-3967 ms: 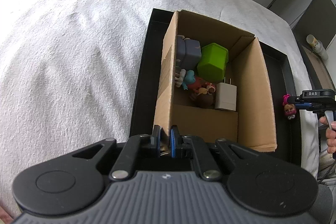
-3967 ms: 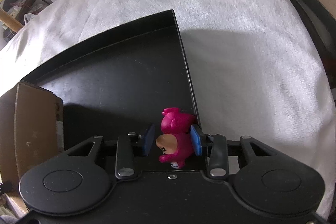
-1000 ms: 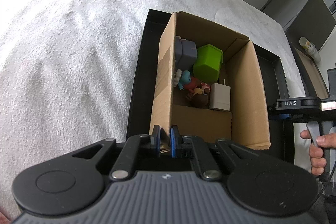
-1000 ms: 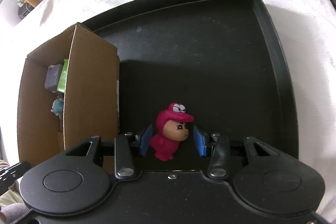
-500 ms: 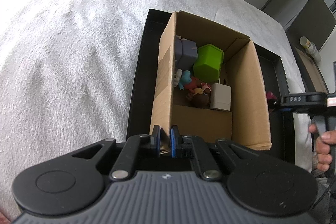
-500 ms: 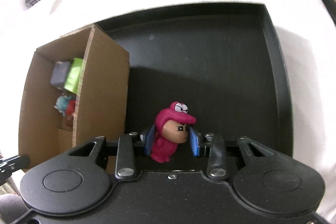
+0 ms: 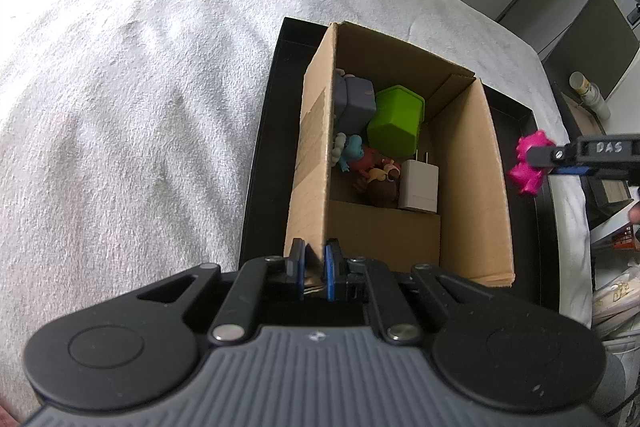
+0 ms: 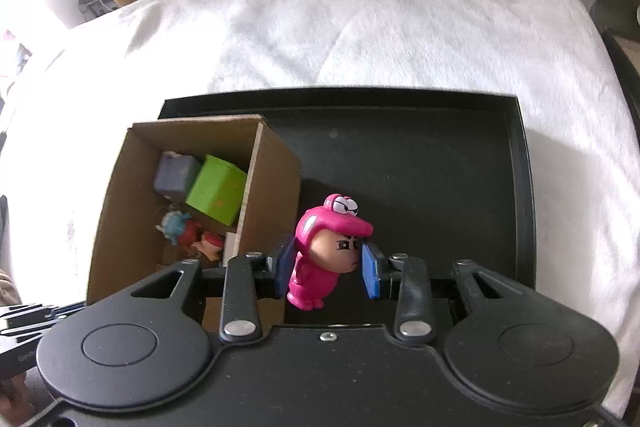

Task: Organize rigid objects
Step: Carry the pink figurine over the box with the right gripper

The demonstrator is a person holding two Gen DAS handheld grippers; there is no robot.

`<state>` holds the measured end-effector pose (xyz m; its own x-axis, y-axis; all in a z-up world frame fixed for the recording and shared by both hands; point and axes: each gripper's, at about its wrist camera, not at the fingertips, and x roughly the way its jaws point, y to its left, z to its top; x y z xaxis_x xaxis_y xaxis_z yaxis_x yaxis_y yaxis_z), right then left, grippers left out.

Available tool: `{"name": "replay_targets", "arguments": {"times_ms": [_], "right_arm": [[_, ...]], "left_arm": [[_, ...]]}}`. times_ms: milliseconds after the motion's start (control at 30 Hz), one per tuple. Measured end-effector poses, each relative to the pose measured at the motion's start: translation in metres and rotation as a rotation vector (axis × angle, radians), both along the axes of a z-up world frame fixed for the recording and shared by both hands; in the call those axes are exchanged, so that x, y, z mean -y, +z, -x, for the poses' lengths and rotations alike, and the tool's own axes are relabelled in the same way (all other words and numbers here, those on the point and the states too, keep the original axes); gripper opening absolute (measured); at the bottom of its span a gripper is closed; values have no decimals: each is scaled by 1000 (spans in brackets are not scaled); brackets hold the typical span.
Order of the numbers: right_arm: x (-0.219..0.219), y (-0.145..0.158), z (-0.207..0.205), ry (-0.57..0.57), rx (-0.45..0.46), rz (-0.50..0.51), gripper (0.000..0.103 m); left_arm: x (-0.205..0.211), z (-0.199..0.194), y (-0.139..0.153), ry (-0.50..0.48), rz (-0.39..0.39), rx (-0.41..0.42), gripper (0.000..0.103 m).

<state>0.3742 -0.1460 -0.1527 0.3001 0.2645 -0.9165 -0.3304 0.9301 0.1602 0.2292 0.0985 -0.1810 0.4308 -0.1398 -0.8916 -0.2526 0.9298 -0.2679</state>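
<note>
Left gripper [image 7: 314, 275]: dark grey ribbed housing at the base, small pale logo mark centred on its upper edge. Two matt black rounded lobes flanked it, each with a shallow circular recess. Black linkage arms ran forward in a V, each pinned by a silver rivet. Fingers black, faced with blue pads [image 7: 330, 273].

Right gripper [image 8: 327, 270]: same build, but the housing was smooth black with fine speckling, one small screw at centre. Silver rivets on the arms, blue pads [image 8: 370, 277] likewise. Seen side-on from the left camera, its black finger bore white lettering "DAS" beside a screw head.
</note>
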Motion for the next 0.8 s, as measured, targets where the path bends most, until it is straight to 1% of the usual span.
{"name": "replay_targets", "arguments": {"times_ms": [167, 267, 367, 433, 633, 800], "right_arm": [[-5, 22, -2, 24, 39, -11, 35], [-13, 30, -1, 29, 25, -52, 35], [-26, 39, 3, 53, 29, -68, 35], [-36, 41, 5, 73, 24, -78, 35], [-63, 40, 13, 131, 28, -56, 35], [-77, 33, 19, 152, 11, -47, 35]], "left_arm": [[0, 0, 0, -2, 1, 1, 9], [-1, 0, 0, -2, 4, 1, 9], [-1, 0, 0, -4, 5, 2, 9], [-1, 0, 0, -5, 6, 3, 9], [-2, 0, -1, -5, 10, 4, 9], [-4, 1, -2, -4, 21, 7, 9]]}}
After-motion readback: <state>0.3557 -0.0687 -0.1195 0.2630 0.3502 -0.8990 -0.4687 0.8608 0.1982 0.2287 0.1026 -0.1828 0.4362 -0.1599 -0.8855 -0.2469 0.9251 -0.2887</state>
